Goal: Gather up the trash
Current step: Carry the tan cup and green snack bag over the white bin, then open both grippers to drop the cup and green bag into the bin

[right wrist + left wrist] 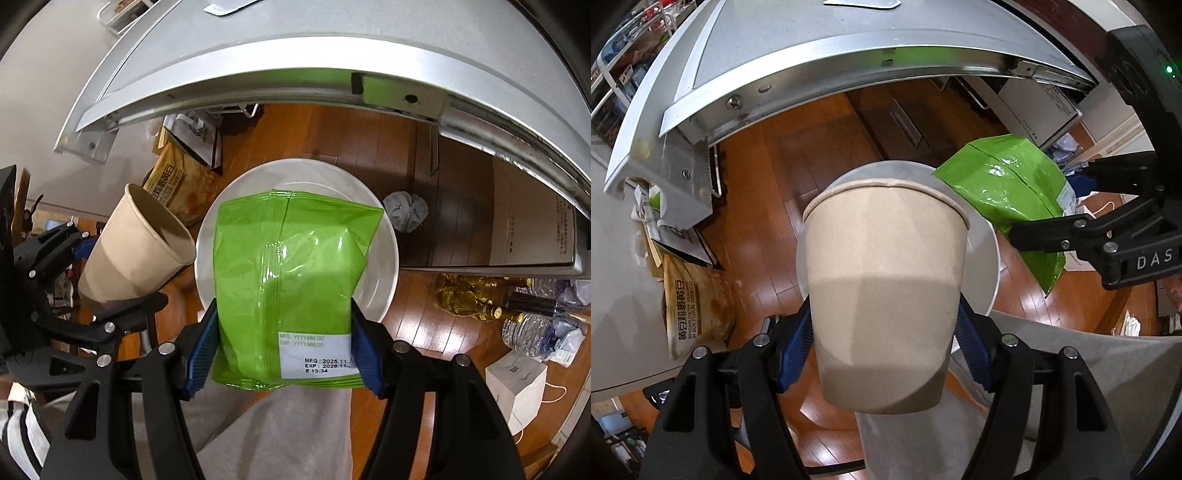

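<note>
1. The left gripper [886, 354] is clamped on a tan paper cup [886, 280], its blue pads squeezing the lower wall. The cup hangs above the white bin [384, 266], tilted toward its left rim.
2. The right gripper [284, 350] is clamped on a green snack bag [288, 273] near its bottom seam, directly over the bin's mouth.
3. The cup looks light and crushable; a gentle hold low on the wall suits it. The bag looks light, slick and crinkly, so the seam is probably the surest hold.
4. The bag's label reads "MFG: 2025.11", "EXP: 2026.11", "E 13:34". Left of the bin, a brown packet [698, 299] reads "SOY FLOUR".
</note>
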Tool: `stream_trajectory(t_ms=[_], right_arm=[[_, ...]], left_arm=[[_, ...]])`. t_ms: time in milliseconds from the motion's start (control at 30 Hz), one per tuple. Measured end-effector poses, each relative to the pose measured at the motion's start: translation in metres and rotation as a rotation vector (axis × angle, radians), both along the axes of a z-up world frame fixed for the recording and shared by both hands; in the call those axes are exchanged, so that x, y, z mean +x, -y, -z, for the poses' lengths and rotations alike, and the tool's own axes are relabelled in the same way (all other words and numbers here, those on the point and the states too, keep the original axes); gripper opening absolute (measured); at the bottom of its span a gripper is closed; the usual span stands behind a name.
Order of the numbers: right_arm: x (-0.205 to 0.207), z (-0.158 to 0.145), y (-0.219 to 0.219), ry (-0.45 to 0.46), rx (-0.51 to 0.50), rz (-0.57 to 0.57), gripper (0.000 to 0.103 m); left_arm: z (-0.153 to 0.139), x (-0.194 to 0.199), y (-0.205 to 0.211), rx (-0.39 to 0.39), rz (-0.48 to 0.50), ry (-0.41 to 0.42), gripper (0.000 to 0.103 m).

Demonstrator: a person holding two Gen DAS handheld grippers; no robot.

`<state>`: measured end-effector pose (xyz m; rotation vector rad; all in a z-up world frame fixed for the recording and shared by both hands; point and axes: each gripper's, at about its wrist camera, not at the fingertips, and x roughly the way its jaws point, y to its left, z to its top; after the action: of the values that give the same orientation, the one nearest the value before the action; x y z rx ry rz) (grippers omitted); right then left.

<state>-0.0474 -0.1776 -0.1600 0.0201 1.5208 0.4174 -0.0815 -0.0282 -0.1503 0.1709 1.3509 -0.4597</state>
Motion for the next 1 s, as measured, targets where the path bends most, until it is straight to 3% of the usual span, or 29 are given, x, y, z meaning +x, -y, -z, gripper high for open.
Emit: stream_trajectory(t_ms=[533,767,967,1000], right_arm=[[0.003,0.004,0.006,-0.001,0.001,0.019,0.063],[0.007,0.008,0.012,-0.017,0.013,0.051,0.07],[0.009,0.006,0.017,-0.013,0.029,0.076,0.075],[0.009,0.005,0.016,-0.013,0.028,0.075,0.075]], left_arm=[[0.003,0.009,0.0,0.008,0.0,0.008,0.07],[0.0,0.011,0.003,0.001,0.009,0.014,0.073],[-0.002,0.01,0.004,0.01,0.008,0.035,0.083],[-0.002,0.011,0.003,0.011,0.006,0.036,0.089]])
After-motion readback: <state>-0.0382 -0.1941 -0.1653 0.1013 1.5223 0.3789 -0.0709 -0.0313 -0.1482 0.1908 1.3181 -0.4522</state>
